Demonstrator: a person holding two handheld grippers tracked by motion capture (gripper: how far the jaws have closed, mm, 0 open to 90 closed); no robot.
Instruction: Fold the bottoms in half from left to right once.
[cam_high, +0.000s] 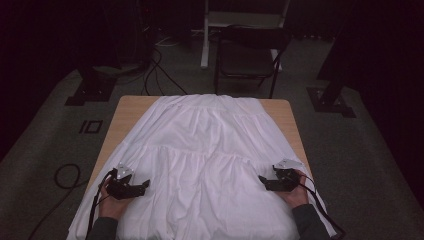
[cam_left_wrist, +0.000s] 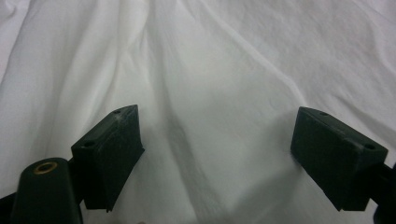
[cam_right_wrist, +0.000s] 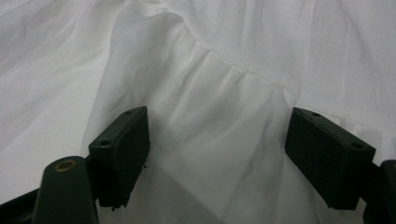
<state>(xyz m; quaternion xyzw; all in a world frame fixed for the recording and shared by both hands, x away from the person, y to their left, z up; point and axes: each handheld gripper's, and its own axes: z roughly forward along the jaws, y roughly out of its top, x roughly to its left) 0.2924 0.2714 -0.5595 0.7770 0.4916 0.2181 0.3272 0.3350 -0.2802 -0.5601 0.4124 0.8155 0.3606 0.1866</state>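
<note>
A white tiered garment (cam_high: 205, 150) with gathered seams lies spread over a wooden table (cam_high: 125, 110) and covers most of its top. My left gripper (cam_high: 145, 185) hovers low over the cloth's near left part and points toward the middle. Its jaws stand wide apart above smooth folds of the white fabric (cam_left_wrist: 210, 93), with nothing between them. My right gripper (cam_high: 261, 180) sits over the near right part and points inward too. It is open as well, and a gathered seam of the fabric (cam_right_wrist: 224, 70) runs just ahead of its jaws.
A dark chair (cam_high: 247, 55) stands behind the table's far edge. Black stand feet (cam_high: 92, 90) (cam_high: 330, 100) flank the table at the back, and cables (cam_high: 65, 175) lie on the grey floor to the left. The cloth hangs over the table's near edge.
</note>
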